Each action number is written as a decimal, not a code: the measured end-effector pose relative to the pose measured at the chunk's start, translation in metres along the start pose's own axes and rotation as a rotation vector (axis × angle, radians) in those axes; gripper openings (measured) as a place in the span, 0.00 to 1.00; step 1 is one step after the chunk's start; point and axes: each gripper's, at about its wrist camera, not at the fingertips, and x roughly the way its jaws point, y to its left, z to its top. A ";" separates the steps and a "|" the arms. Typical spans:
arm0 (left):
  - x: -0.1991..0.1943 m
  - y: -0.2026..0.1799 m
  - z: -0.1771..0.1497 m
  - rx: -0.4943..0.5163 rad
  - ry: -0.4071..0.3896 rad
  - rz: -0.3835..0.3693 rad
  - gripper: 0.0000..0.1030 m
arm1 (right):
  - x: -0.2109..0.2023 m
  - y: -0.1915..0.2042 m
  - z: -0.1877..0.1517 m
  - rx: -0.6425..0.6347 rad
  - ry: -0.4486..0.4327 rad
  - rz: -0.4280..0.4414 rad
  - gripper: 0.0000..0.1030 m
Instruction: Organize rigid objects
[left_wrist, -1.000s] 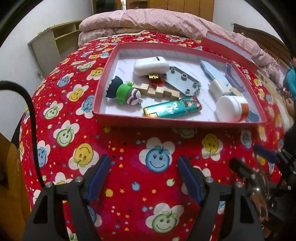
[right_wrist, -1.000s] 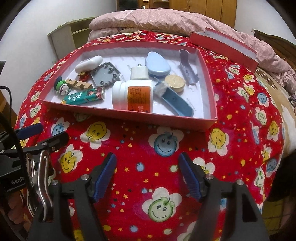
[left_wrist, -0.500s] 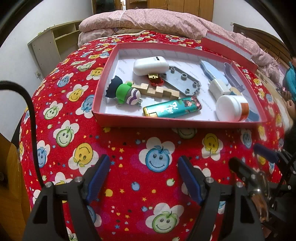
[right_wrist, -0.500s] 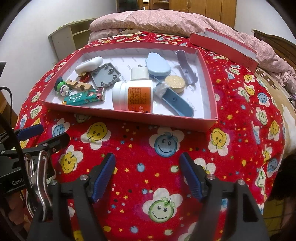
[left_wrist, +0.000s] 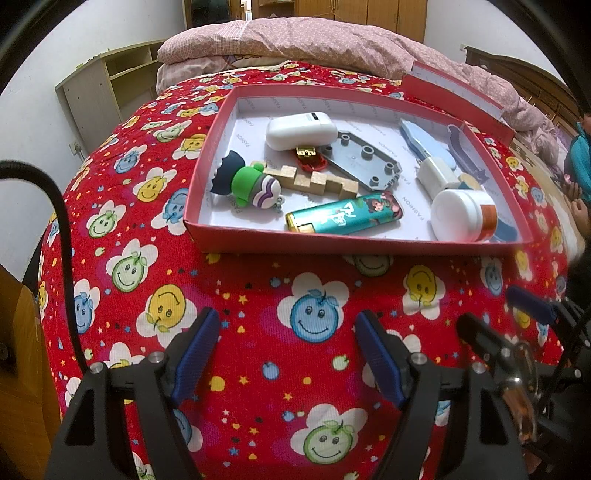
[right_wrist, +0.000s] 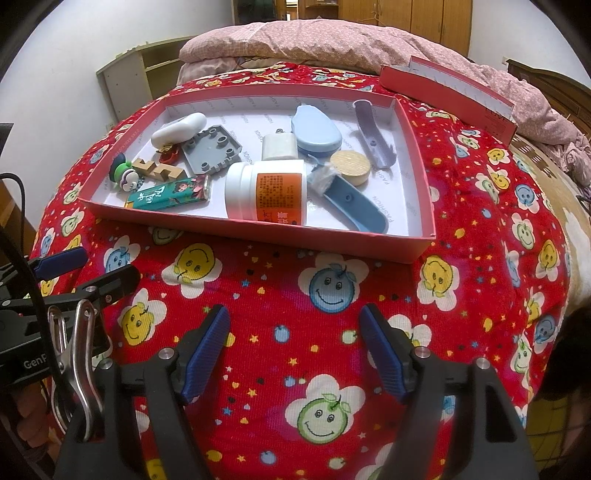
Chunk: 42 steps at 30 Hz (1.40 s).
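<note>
A red cardboard box (right_wrist: 255, 230) sits on a bed covered by a red smiley-face blanket (right_wrist: 332, 288), and every small object in sight lies inside it. From left to right in the right wrist view: a green-hatted toy figure (right_wrist: 123, 172), a wooden puzzle piece (right_wrist: 157, 170), a teal lighter (right_wrist: 170, 194), a white case (right_wrist: 179, 127), a grey plastic plate (right_wrist: 210, 149), a white jar with an orange label (right_wrist: 266, 194), a pale blue case (right_wrist: 316, 129), a round wooden disc (right_wrist: 350, 167), a blue scoop (right_wrist: 356, 208) and a grey curved piece (right_wrist: 373, 138). The box lid (right_wrist: 447, 96) lies apart, behind the box to the right. The left gripper (left_wrist: 286, 354) and the right gripper (right_wrist: 295, 349) both hover over bare blanket in front of the box, jaws wide apart and holding nothing. This layout fits either objects already gathered into the box or objects waiting to be taken out and sorted, so the step in hand cannot be settled.
</note>
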 end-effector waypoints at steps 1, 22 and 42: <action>-0.001 0.000 0.000 0.000 0.000 0.000 0.77 | 0.000 0.000 0.000 0.000 0.000 0.000 0.73; 0.000 0.000 0.000 -0.001 0.004 0.003 0.78 | 0.001 0.000 0.000 0.001 -0.001 0.000 0.74; 0.000 0.002 -0.001 -0.006 0.002 0.007 0.81 | 0.001 0.000 0.000 0.001 -0.002 0.001 0.75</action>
